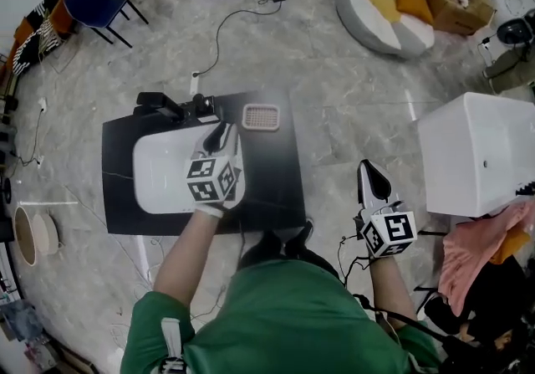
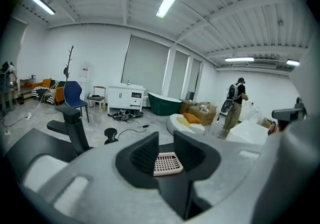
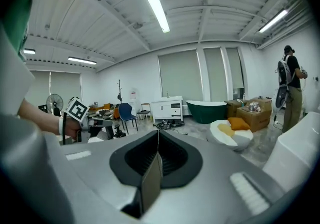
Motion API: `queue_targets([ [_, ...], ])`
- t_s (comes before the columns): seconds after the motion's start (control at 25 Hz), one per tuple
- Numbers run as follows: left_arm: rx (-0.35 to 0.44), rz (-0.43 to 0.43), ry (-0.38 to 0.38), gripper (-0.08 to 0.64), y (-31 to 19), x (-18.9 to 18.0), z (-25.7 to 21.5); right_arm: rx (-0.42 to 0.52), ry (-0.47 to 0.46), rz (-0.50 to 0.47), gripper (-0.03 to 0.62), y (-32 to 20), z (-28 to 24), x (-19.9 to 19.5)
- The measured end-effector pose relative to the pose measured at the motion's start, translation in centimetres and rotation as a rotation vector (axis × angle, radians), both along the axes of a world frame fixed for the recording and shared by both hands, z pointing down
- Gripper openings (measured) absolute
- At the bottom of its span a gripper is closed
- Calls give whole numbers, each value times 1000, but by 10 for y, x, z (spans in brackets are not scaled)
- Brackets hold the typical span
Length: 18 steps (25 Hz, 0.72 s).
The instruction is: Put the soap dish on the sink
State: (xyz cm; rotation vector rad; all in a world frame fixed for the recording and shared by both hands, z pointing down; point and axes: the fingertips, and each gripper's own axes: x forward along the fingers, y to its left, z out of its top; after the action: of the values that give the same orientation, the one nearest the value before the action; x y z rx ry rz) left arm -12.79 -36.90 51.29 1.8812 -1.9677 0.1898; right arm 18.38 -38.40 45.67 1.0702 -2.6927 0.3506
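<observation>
Closest under the head camera: green top point(image 1: 284, 314). Beyond it, soap dish point(image 1: 261, 116), pale and gridded, flat on the black table point(image 1: 276, 188) near its far right corner, just right of the black faucet point(image 1: 180, 105) and past the white sink point(image 1: 159, 171).

Left hand-held gripper point(image 1: 219, 136) over the sink's right part, short of the dish and clear of it. Along its own jaws, something hidden from above: jaws apart, fairly wide, nothing pinched, the dish showing through the gap.

Right hand-held gripper point(image 1: 370, 176) off the table's right edge, over the floor point(image 1: 351, 105). Only in its own view: jaws pressed together, empty.

Only in the two gripper views: a dark green bathtub point(image 3: 206, 109) and a standing person point(image 3: 290, 92) with a backpack. Only from above: a round cushion point(image 1: 386, 0).
</observation>
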Motion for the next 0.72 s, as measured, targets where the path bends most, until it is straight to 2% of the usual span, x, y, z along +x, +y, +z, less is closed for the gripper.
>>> queue_targets([
  [0.12,52,19,-16,78,31,11,-31,35,-30,-35,-3,8,-13,-8],
  [0.32,137,55,9,41,69,36,-80,139,-67,-73,-3,25,-45,-18],
  [0.56,225,74,-48,37,98,53,-127,217,-104,-111,-3,38,-75,-30],
  [0.72,269,72,-75,8,109,56,-149,247,-117,-131,-3,46,-95,-35],
])
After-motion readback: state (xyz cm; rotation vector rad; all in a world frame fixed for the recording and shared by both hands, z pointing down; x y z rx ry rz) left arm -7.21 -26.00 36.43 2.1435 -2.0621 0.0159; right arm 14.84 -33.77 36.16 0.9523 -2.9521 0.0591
